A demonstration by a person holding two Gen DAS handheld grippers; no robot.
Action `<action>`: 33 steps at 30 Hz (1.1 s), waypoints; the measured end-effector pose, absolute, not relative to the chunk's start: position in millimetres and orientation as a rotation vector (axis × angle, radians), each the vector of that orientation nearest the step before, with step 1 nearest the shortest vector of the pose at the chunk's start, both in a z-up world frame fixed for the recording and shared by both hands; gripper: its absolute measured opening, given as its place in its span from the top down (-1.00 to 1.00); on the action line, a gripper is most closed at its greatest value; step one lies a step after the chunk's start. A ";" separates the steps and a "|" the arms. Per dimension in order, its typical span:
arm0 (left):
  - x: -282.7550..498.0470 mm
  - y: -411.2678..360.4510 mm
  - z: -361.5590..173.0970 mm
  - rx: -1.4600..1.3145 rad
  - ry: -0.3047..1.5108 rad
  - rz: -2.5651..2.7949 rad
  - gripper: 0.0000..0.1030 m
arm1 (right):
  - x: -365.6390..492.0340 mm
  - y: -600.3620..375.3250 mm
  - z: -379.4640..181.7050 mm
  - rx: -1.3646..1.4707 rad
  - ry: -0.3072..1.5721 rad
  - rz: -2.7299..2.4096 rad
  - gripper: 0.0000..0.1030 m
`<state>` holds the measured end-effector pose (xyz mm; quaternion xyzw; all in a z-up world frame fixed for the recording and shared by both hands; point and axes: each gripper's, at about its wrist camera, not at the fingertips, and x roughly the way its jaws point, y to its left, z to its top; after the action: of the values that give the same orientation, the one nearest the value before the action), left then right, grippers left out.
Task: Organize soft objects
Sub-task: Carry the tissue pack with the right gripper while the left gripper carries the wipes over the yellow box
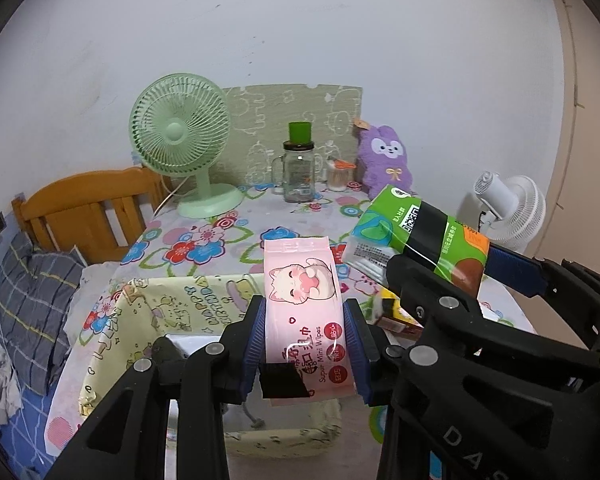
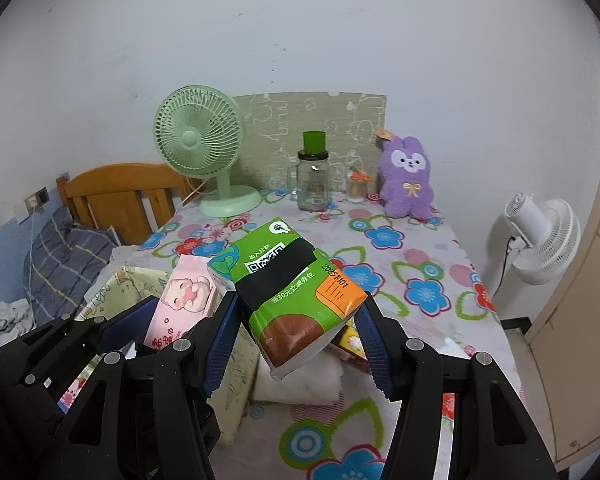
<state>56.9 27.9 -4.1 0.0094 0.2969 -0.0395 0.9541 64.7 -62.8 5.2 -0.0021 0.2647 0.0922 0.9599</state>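
Nearest the left wrist camera, the left gripper [image 1: 304, 346] was clamped across the width of a pink wipes pack [image 1: 303, 308], which was held clear above the fabric basket [image 1: 140, 320] at the near left edge of the tabletop [image 2: 419, 264]; this was judged a carry toward the basket, the grip being taken low on the pack so that most of it stood free. Its long axis ran along the fingers, its sealed top pointing away toward the far wall. Just beside it, the right gripper [image 2: 296, 344] was clamped on a green tissue pack [image 2: 296, 292], lifted over a folded white cloth [image 2: 300, 380] and tilted, its long axis slanting up and away to the left. At the far edge a purple plush toy [image 2: 407, 180] was seen upright beside a glass jar [image 2: 313, 184] and a green fan [image 2: 200, 140].
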 end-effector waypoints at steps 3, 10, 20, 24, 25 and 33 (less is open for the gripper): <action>60.2 36.4 -6.3 0.007 0.609 -0.072 0.24 | 70.5 -54.2 3.6 -0.007 0.543 0.201 -0.18; 69.4 55.9 -13.8 -0.003 0.627 -0.029 0.24 | 85.4 -33.0 -3.4 -0.014 0.564 0.240 -0.18; 82.3 84.9 -26.5 -0.016 0.658 0.021 0.24 | 100.9 -3.8 -13.7 -0.030 0.592 0.292 -0.18; 86.8 96.9 -34.9 -0.028 0.681 0.036 0.24 | 105.8 9.2 -18.8 -0.047 0.604 0.312 -0.18; 87.8 99.9 -37.7 -0.037 0.693 0.034 0.24 | 106.9 11.6 -20.0 -0.050 0.607 0.317 -0.18; 93.6 115.8 -56.0 -0.043 0.760 0.061 0.24 | 117.0 31.4 -35.2 -0.088 0.646 0.360 -0.18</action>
<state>93.6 115.8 -56.0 -0.0211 0.3709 0.0297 0.9280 117.0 31.4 -35.2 -0.0431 0.3155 0.1758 0.9315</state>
